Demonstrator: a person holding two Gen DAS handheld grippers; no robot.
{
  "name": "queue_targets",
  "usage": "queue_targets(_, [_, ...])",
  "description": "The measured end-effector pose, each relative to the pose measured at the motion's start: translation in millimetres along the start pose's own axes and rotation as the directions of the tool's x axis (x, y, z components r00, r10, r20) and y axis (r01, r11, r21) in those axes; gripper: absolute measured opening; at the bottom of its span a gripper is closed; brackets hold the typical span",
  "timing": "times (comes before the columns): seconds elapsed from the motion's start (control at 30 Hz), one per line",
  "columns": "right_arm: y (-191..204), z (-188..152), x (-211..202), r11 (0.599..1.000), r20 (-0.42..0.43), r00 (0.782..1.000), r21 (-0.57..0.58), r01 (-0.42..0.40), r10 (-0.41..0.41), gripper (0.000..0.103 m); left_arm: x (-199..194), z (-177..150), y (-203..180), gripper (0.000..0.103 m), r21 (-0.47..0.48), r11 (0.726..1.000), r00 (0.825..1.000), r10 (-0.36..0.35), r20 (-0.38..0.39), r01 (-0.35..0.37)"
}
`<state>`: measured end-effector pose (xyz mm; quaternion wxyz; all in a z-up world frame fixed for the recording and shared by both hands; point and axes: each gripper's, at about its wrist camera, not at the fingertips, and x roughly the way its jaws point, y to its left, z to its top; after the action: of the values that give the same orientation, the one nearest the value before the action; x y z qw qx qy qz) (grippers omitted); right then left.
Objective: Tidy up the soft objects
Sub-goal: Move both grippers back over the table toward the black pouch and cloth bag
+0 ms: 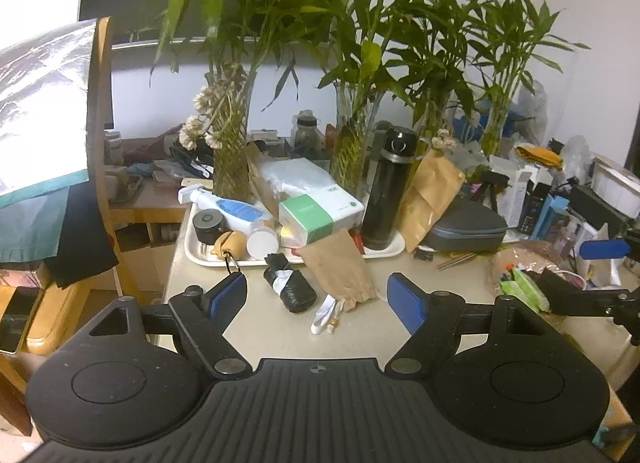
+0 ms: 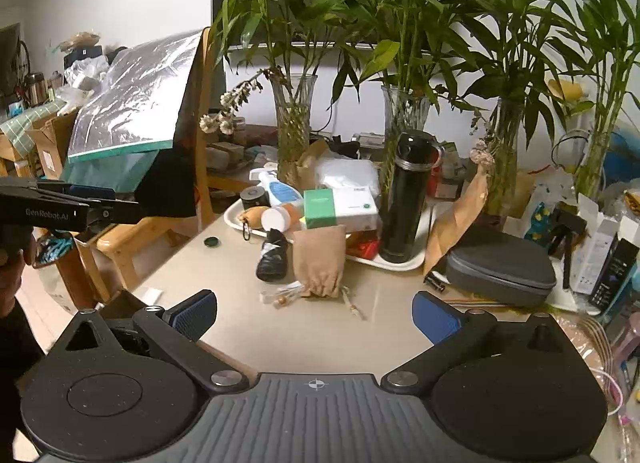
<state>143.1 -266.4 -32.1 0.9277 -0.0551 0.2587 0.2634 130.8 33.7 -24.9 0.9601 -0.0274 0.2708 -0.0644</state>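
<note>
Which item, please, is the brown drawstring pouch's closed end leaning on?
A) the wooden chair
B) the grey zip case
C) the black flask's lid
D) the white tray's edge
D: the brown drawstring pouch slopes from the tabletop up onto the front rim of the white tray.

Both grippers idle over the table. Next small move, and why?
Probably ease the left gripper forward and down onto the brown drawstring pouch. Both grippers are open and empty, and the pouch lies flat on the table, half off the white tray, beside the black bundle and nearly centred between the left fingers.
</note>
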Motion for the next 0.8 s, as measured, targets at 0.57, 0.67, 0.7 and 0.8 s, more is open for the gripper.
queue_targets(0.57, [-27,-1,55,0.999,-0.002,1.000,-0.044,0.014,-0.014,0.103,55,-12,12,0.077,0.048,0.999,1.000,0.009,0.000,-0.009])
queue_targets(0.67, [-28,0,64,0.994,0.001,0.999,-0.093,0.052,-0.052,0.103,57,-11,13,0.077,0.059,0.997,0.999,0.040,0.014,-0.040])
queue_targets(0.7, [-29,1,66,0.993,-0.002,0.998,-0.101,0.060,-0.060,0.103,57,-10,15,0.077,0.055,0.997,0.999,0.045,0.022,-0.046])
queue_targets(0.8, [-35,2,73,0.995,-0.009,0.999,-0.091,0.051,-0.052,0.103,55,-6,20,0.077,0.033,0.998,0.998,0.057,0.040,-0.058])
